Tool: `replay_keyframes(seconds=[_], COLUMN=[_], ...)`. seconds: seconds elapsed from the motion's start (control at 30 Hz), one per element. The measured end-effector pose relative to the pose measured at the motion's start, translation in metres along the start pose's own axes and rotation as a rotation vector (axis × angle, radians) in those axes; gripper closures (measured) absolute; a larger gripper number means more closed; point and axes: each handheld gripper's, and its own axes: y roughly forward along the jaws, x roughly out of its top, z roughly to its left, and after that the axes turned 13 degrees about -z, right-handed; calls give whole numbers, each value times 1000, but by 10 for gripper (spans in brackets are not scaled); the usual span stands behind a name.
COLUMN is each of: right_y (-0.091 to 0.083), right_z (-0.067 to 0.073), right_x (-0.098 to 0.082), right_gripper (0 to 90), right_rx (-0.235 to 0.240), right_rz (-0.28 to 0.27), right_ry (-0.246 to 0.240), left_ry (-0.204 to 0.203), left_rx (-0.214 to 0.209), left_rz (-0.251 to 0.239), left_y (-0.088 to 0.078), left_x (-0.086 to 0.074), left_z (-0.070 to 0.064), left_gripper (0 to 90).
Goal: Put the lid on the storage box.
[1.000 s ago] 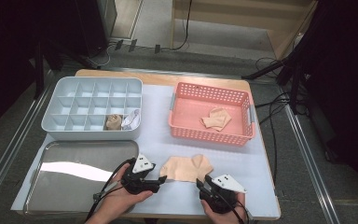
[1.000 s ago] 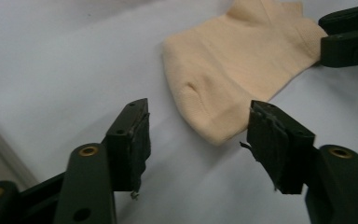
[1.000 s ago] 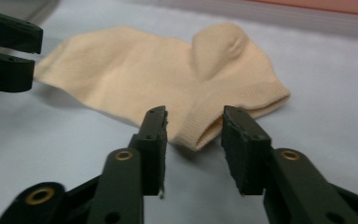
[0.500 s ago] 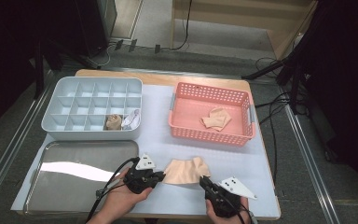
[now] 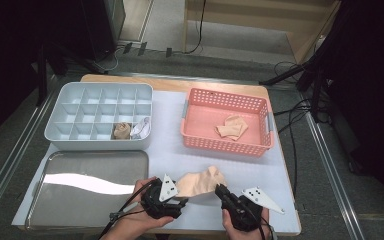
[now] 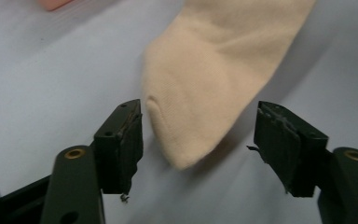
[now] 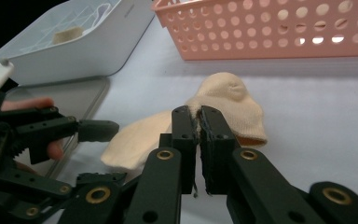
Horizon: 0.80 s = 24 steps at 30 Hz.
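Since the earlier frames the sock (image 5: 200,182) has bunched up off the worktop (image 5: 280,200) at its right end, and the left gripper (image 6: 198,140), whose jaws have just been opening, has let go of the toe; the toe lies between its parted pads, touching neither; the right gripper (image 7: 200,140) is pinched tight on a fold of the sock near its far end and has lifted that end.

The sock lies at the near edge of the worktop between the two hands, in front of the pink basket (image 5: 200,142) and right of the steel tray (image 5: 70,210).

The work looks like folding or rolling the sock for the compartment box (image 5: 55,135); to do it well, the left gripper should close on the toe squarely, with both layers between the pads; the right should keep its pinch and carry its end over without dragging the cloth sideways; a loose grip on one layer would let the fold slip open.

The left gripper view makes plain the gap on either side of the toe, which the high view hides under the grey plate; the right gripper view shows the pads clamped on the cloth; the high view alone gives the second sock (image 5: 231,127) in the basket and two rolled pieces (image 5: 122,130) in the box's near row.
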Motion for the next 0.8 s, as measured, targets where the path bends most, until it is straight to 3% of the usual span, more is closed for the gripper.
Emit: replay_keyframes(seconds=[0.07, 0.1, 0.13, 0.17, 0.2, 0.23, 0.27, 0.3, 0.33, 0.37, 0.4, 0.43, 0.47, 0.57, 0.6, 0.63, 0.67, 0.7, 0.73, 0.77, 0.8], right_y=[-1, -2, -3, -5, -6, -6, -12, -15, -16, -15, -12, -6, 2, 31, 43, 54, 65, 65, 86, 86, 105], right_z=[0, -1, -1, -1, -1, -1, 4, 7, 10, 12, 12, 12, 10, 4, 4, 4, 3, 3, 1, 1, -5], right_x=[1, 2, 2, 2, 2, 2, 4, 6, 7, 10, 11, 13, 15, 19, 20, 20, 20, 20, 20, 20, 20], right_gripper=[858, 857, 857, 857, 856, 856, 852, 849, 848, 848, 849, 848, 848, 843, 837, 834, 827, 827, 787, 787, 740], right_rx=[-4, -6, -6, -5, -6, -6, -2, -6, -15, -17, -19, -34, -43, -53, -55, -57, -49, -49, -42, -42, -20], right_rz=[-1, -3, -3, -2, -4, -4, -10, -19, -18, -11, -7, 10, 37, 98, 117, 132, 141, 141, 147, 147, 153], right_ry=[7, 6, 7, 9, 4, 4, 0, -22, -31, -33, -40, -45, -41, -15, -31, -44, -46, -46, -56, -56, -38], left_ry=[-13, -32, -58, -58, -82, -82, -112, -112, -168, -168, -219, -219, -245, -283, -329, -349, -359, -359, -367, -367, -376], left_rx=[3, -7, -43, -43, -109, -109, -197, -197, -298, -298, -376, -376, -384, -377, -326, -292, -248, -248, -184, -184, -122], left_rz=[-5, -9, -15, -15, -26, -26, -20, -20, 13, 13, 66, 66, 101, 112, 99, 93, 92, 92, 79, 79, 52], left_y=[0, 0, -2, -2, -7, -7, -12, -12, -14, -14, -11, -11, -8, -6, -5, -4, -3, -3, -3, -3, -5], left_x=[0, 0, 1, 1, 3, 3, 4, 4, 5, 5, 5, 5, 5, 5, 5, 4, 3, 3, 2, 2, 1], left_z=[2, 5, 8, 8, 12, 12, 17, 17, 26, 26, 34, 34, 41, 49, 59, 65, 70, 70, 78, 78, 83], left_gripper=[533, 623, 727, 799, 841, 854, 861, 864, 865, 865, 865, 864, 862, 841, 827, 807, 780, 762, 750, 721, 711])
